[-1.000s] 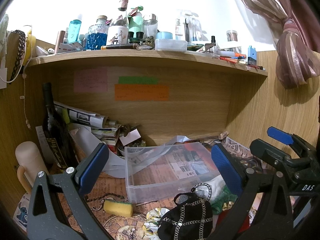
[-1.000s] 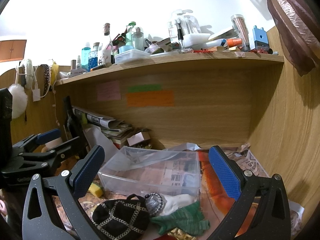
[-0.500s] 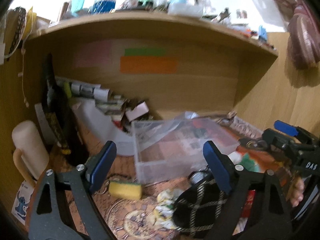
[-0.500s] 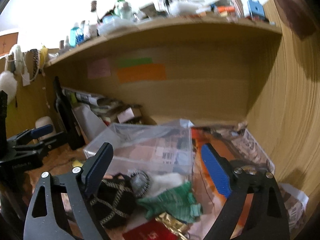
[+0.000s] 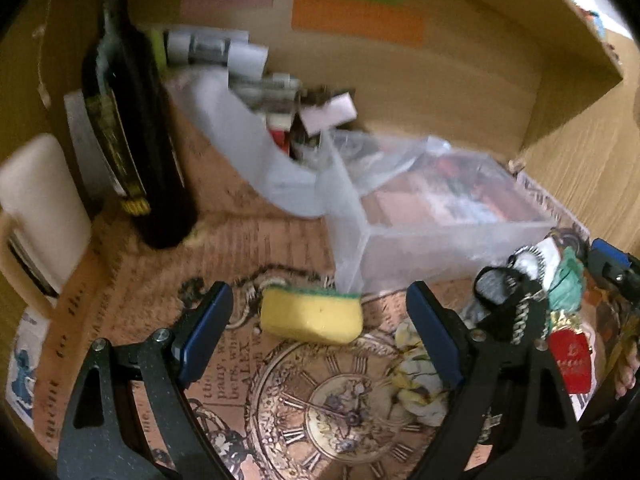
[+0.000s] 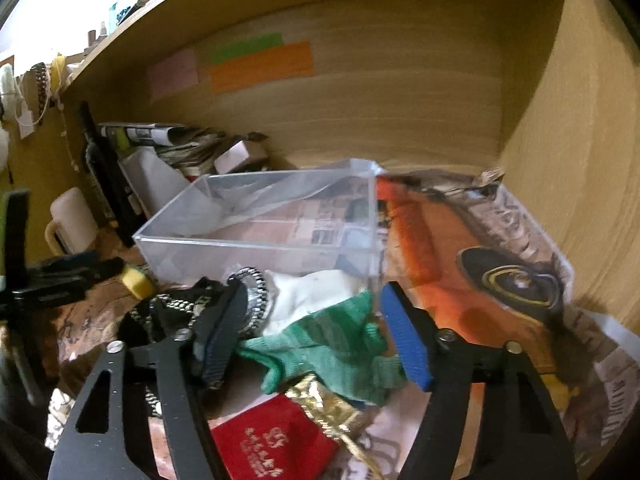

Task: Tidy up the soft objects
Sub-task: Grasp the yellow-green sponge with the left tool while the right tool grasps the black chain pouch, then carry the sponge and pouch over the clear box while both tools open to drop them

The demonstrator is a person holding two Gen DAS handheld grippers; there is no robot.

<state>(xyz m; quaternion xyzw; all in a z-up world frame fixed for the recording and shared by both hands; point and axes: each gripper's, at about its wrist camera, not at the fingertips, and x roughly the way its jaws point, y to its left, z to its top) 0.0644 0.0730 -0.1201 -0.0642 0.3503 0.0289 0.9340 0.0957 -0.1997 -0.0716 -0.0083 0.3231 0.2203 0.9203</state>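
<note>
A yellow sponge with a green back (image 5: pixel 311 315) lies on the printed paper just beyond my left gripper (image 5: pixel 318 334), which is open and empty with a finger on each side of it. The sponge also shows in the right wrist view (image 6: pixel 138 280). My right gripper (image 6: pixel 306 332) is open and empty, its fingers straddling a green sock (image 6: pixel 320 350) and a white sock (image 6: pixel 308 298). A black chain-trimmed pouch (image 6: pixel 160 320) lies left of them. A clear plastic box (image 6: pixel 264 224) stands behind the pile, and it also shows in the left wrist view (image 5: pixel 436 216).
A dark wine bottle (image 5: pixel 132 136) and a cream mug (image 5: pixel 38 208) stand at the left. Rolled papers and clutter (image 5: pixel 248 72) fill the back. A red pouch (image 6: pixel 276 440) lies near the front. Wooden walls close the back and right.
Both grippers have tilted down and moved forward. The left one has closed in on the sponge, the right one on the socks. Both stay open.
</note>
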